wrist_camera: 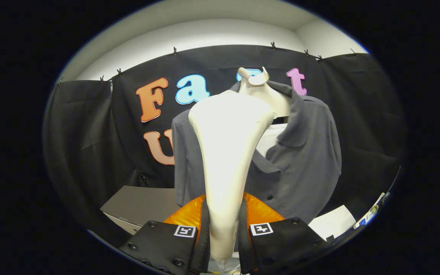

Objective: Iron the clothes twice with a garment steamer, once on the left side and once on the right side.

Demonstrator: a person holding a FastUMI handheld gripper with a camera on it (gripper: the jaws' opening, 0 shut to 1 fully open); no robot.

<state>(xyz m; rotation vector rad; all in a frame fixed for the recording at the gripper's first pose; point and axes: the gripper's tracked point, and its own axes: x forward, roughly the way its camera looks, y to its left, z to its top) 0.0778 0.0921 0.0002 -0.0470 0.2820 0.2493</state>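
claw: pinching steamer handle | steamer head hides shirt middle | mannequin neck visible

Black cloth wall clipped below white wall, grey table

Gripper: two broad flat finger plates, angled edges, each carrying a small square fiducial tag near its inner top corner. Round screw heads along the outer and lower edges of both plates. Glossy orange body part sits behind and between the plates.
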